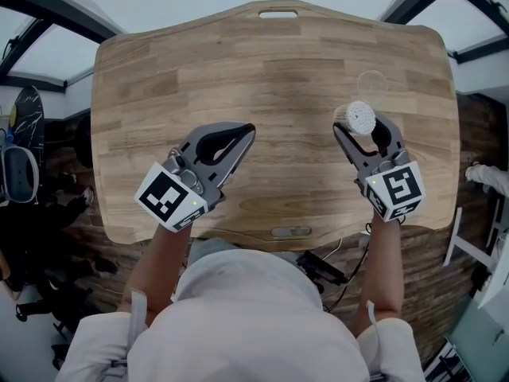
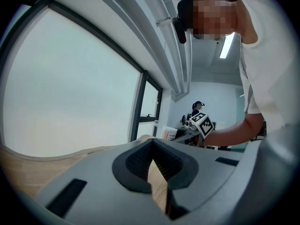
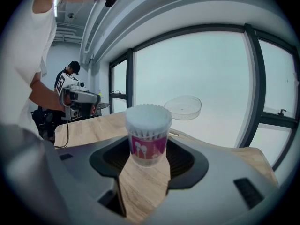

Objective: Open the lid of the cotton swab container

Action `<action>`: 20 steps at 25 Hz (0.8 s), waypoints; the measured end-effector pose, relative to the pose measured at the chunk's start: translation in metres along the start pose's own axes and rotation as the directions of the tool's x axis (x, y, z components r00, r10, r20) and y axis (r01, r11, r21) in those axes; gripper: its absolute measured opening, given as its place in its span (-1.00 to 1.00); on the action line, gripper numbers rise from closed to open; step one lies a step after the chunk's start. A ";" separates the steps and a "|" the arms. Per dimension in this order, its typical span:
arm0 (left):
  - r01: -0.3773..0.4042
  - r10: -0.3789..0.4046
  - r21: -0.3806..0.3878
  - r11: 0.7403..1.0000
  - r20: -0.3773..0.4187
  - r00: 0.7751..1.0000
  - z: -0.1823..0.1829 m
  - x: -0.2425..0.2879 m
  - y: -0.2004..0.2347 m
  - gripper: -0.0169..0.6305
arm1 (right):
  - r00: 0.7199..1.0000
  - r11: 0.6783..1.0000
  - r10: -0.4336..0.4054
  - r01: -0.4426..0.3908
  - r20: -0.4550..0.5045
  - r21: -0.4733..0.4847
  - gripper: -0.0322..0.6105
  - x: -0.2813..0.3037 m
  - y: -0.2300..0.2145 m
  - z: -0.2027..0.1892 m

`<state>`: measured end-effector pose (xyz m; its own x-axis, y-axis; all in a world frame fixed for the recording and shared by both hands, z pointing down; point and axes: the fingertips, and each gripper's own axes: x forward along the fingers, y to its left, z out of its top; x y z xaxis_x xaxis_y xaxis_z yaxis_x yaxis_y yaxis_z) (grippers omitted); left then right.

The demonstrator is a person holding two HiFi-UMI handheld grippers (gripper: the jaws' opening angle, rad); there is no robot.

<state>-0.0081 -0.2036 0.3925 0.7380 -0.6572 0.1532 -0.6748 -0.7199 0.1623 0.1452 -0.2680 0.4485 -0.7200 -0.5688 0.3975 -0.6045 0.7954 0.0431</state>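
White shirt (image 1: 262, 325) nearest, then the worktop (image 1: 262, 62). Left tongs (image 1: 242, 134) were clenched on nothing, well apart from the job. Right tongs (image 1: 360, 131) stood spread, the upright cotton swab container (image 1: 359, 118) between their tips, seemingly ungripped. Its pink label showed swab drawings, no legible words. A clear lid (image 1: 371, 81) lay just beyond.

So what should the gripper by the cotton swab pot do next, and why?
Probably draw the right gripper straight back. The clear round lid already lies on the wooden table beyond the clear plastic cotton swab container, the white swab tips show bare, and the open jaws stand either side without squeezing, so nothing seems left to open.
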 end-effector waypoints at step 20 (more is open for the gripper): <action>-0.060 0.060 -0.012 0.998 -0.025 0.998 -0.024 0.000 0.018 -0.91 | 0.980 0.981 -0.176 0.182 -0.093 0.061 -0.12 0.077 -0.068 -0.087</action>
<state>-0.0201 -0.2115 0.4187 0.6960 -0.6933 0.1868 -0.7179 -0.6763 0.1649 0.1605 -0.3476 0.5555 -0.5677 -0.6776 0.4676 -0.7448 0.6647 0.0590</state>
